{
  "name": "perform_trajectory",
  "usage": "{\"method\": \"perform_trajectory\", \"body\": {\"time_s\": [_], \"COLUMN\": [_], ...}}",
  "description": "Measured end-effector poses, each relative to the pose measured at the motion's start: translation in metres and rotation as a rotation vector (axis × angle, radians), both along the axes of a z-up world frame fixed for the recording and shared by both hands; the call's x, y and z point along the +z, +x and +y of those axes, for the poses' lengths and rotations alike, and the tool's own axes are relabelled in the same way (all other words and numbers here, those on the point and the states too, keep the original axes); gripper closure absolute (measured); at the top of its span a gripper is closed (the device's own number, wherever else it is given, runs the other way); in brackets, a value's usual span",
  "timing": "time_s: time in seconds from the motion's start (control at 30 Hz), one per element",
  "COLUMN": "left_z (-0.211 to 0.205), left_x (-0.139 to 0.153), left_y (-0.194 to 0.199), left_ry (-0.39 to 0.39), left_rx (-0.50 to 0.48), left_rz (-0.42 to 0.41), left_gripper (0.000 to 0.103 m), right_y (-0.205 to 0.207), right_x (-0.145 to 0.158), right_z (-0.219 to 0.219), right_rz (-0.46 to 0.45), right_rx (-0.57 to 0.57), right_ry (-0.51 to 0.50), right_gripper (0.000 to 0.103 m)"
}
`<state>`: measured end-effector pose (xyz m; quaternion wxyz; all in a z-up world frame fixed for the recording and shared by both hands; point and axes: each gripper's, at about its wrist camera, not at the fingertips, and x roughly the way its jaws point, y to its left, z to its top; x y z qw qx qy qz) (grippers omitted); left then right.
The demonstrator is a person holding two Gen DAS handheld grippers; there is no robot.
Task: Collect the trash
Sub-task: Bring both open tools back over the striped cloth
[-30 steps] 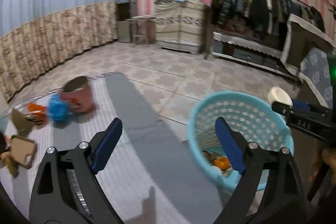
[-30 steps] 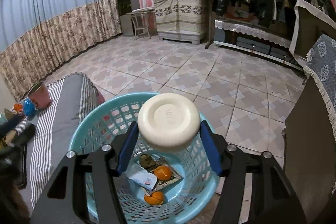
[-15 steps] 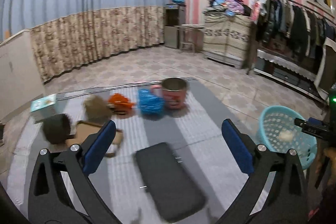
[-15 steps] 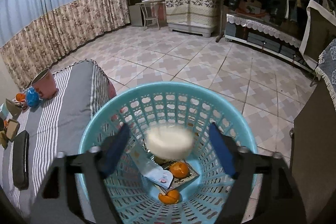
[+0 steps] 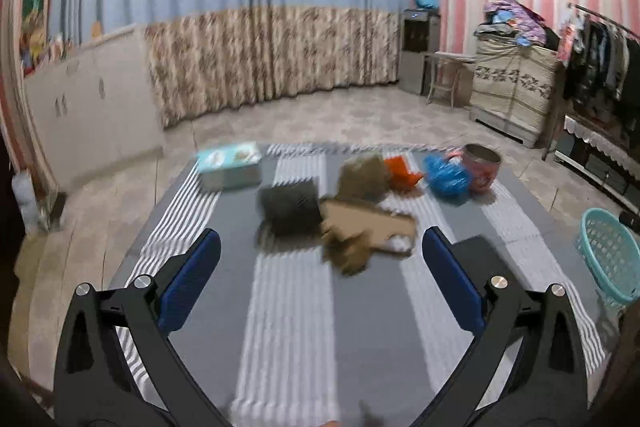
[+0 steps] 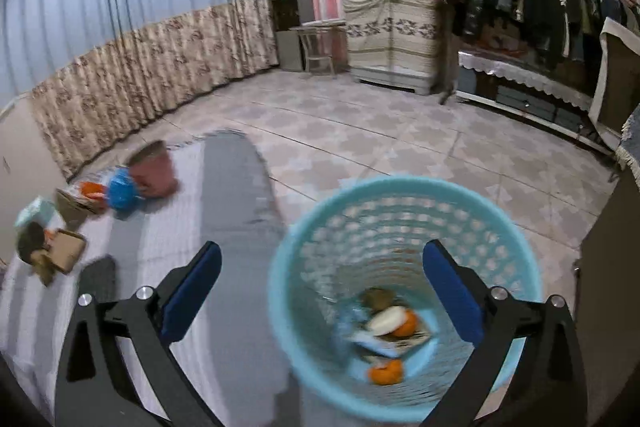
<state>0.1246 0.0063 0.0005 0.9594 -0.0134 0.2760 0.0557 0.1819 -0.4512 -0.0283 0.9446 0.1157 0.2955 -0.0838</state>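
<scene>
Hovering above the grey-and-white striped cloth on the bench [image 5: 288, 307], my left jaws [image 5: 320, 291] stand spread wide with nothing between them. Ahead on the cloth lie the blurred scraps: a dark crumpled lump [image 5: 290, 207], torn brown cardboard [image 5: 368, 231], an orange wrapper [image 5: 400, 169], a crinkled blue plastic bag [image 5: 446, 177], a pink cup [image 5: 480, 167] and a pale teal box [image 5: 230, 167]. My right jaws [image 6: 322, 293] are opening, empty, over the round turquoise plastic basket [image 6: 400, 187], where a white disc [image 6: 386, 319] rests on orange peel [image 6: 386, 371] and paper.
</scene>
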Motion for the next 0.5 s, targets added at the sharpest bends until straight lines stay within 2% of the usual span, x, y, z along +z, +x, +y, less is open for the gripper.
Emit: {"method": "perform_trajectory", "body": {"time_s": [0.1,0.2,0.3,0.5], "left_z": [0.044,0.09,0.119,0.135], "left_x": [-0.004,-0.005,-0.017,-0.041], "left_y": [-0.007,-0.013,-0.014,0.005], "left_ry": [0.009,-0.041,-0.055,-0.03], "left_rx": [0.112,0.212,0.248,0.238], "left_rz": [-0.01,-0.038,-0.033,0.029], "left_gripper": [0.006,0.006,0.006,0.006], "right_y": [0.008,0.011,0.011,0.022], "right_x": [-0.002,-0.017,-0.028,-0.032], "right_z": [0.032,0.063,0.086,0.121], "right_rz": [-0.018,0.021,0.04,0.065], "right_rx": [0.061,0.117,0.136,0.161], "right_ry": [0.041,-0.007,-0.051,-0.121], "right_gripper": [0.005,0.005,0.005,0.005]}}
